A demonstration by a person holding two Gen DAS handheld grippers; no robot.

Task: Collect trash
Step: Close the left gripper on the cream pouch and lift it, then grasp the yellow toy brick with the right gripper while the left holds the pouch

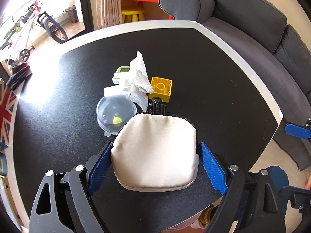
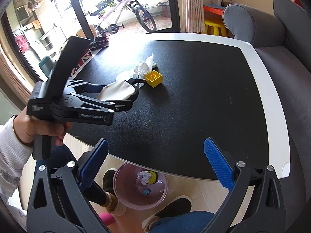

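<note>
The left claw [image 1: 155,167] is clamped on a cream pouch [image 1: 155,151], lifted just off the black tabletop [image 1: 213,77]. The right claw [image 2: 155,165] hangs apart and empty above the pink bin [image 2: 124,200] on the floor. Next, I judge, the pouch must swing over the tabletop edge to the bin; a crumpled tissue [image 1: 138,79] waits beside a yellow block [image 1: 161,89].

Strong daylight is received from the glass door [image 2: 124,5], where the view is overexposed. A white glare patch is thrown on the black counter [image 1: 194,73] at its left side. Soft shadows are cast toward the viewer. Both pictures are sharp in the middle; straight edges are bent by fisheye distortion, and the corners are darkened.
</note>
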